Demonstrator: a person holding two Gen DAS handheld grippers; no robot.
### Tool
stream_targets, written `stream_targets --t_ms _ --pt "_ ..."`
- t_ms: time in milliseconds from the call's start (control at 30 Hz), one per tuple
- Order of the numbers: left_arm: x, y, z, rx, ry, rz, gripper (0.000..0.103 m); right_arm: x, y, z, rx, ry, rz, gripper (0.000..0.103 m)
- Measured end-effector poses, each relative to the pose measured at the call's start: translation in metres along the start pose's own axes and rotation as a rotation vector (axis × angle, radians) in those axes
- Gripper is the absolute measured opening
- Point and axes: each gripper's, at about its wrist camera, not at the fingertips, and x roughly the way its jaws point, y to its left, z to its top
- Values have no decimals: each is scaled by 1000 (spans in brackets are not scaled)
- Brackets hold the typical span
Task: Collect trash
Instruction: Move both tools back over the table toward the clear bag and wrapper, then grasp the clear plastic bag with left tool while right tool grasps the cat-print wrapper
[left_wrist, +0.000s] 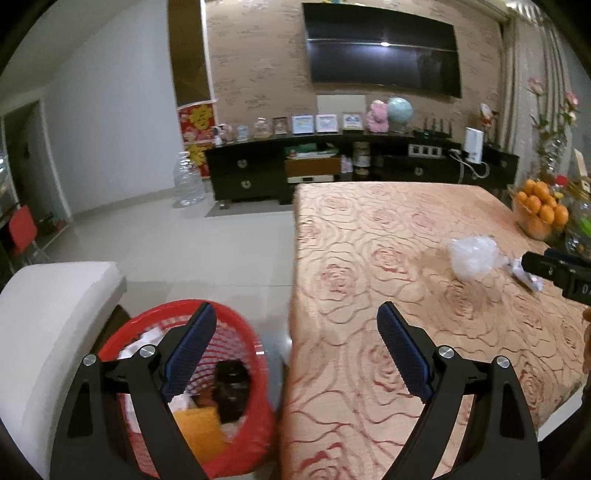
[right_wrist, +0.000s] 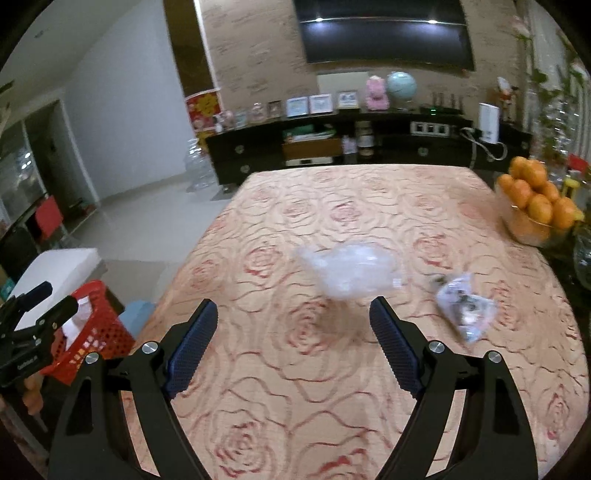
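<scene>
right wrist view: two plastic wrappers (right_wrist: 349, 271) (right_wrist: 463, 308) on table (right_wrist: 332, 369); both tongs (right_wrist: 293, 317) (left_wrist: 295, 321) gape wide, empty.

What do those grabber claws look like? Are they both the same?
Yes, they match. The left gripper and right gripper each have two black arms that spread in a V, joined with round silver bolts. Each finger carries a dark blue pad with a bumpy, ribbed face. From the right camera, the left gripper's black body shows small white lettering, too blurry to read. No cables or sleeves are visible.
</scene>
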Motion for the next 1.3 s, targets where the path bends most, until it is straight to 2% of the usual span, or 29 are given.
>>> stream_targets --t_ms 167,333,433,533,867,1067,1300 --pt "6 -25 6 17 7 -70 85 -12 -34 -2 42 -5 -61 82" --pt "21 -54 13 72 28 -99 85 -14 -80 -11 139 19 -134 82" --pt "33 -69 20 76 56 -137 85 -16 -103 -17 194 25 -165 82" --pt "47 -93 32 121 71 -169 85 -17 -121 -21 244 27 -188 82" --pt "97 -180 58 293 83 -289 85 -12 -145 -31 301 62 -212 82" --pt "132 -219 65 329 109 -388 85 -4 -150 -39 318 98 -209 82" --pt "171 -246 61 348 179 -442 85 -1 -152 -42 321 110 -209 82"
